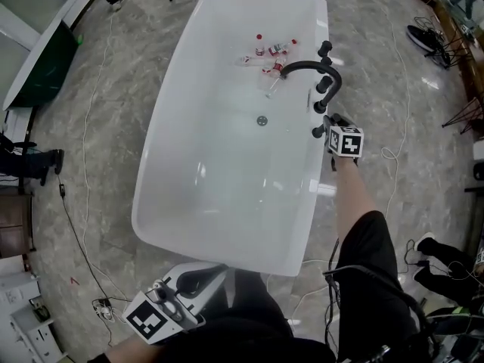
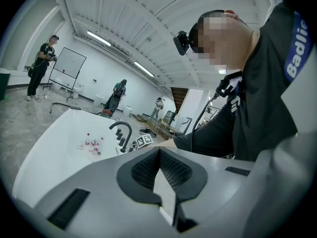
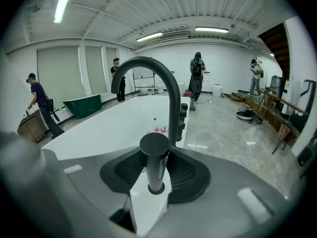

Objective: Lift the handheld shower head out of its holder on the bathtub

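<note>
The black handheld shower head (image 3: 155, 170) stands upright in its holder on the white bathtub's rim (image 1: 321, 174), just in front of the arched black spout (image 3: 173, 95). My right gripper (image 3: 154, 152) has a pad on each side of its round top and is shut on it; in the head view the right gripper (image 1: 327, 125) sits at the tub's right rim, over the shower head (image 1: 318, 132). My left gripper (image 1: 193, 280) hangs low by the tub's near end, close to the person's body. Its jaws (image 2: 159, 150) are shut, tips together, on nothing.
Black tap handles (image 1: 325, 48) line the rim beside the spout (image 1: 306, 66). Several small red-capped bottles (image 1: 268, 51) lie inside the tub near the drain (image 1: 262, 119). Cables (image 1: 83, 203) trail over the marble floor. Other people (image 3: 39, 103) stand far off, near a green tub (image 3: 86, 104).
</note>
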Available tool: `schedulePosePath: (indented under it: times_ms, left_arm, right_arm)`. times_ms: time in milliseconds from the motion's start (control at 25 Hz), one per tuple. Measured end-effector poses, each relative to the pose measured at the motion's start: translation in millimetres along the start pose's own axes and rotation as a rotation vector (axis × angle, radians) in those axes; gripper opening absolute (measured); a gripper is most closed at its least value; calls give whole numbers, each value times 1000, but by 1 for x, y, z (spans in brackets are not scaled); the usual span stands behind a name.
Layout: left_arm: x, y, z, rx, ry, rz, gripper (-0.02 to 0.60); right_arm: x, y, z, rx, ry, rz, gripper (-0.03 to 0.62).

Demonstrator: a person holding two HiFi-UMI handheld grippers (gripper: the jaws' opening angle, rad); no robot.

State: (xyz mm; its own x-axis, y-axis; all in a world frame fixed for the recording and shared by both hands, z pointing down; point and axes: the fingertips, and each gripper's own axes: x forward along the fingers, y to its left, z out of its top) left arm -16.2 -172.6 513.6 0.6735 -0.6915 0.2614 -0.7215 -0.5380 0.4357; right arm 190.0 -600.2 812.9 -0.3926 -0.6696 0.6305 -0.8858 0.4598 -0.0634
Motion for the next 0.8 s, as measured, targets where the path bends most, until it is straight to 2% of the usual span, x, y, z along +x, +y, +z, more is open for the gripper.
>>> schedulePosePath:
  times_ms: [200, 440, 800]
  left_arm:
    - [-3, -9, -1, 6, 2, -12, 0]
    - [-6, -27, -2, 14, -5, -54, 0]
    - [-31, -55, 25, 53, -67, -103, 0]
  right_arm:
    - [-18, 4, 0, 1, -24, -16, 130]
    - [-59, 14, 19, -30, -69, -22, 130]
    - [-137, 42, 43, -67, -124, -34, 130]
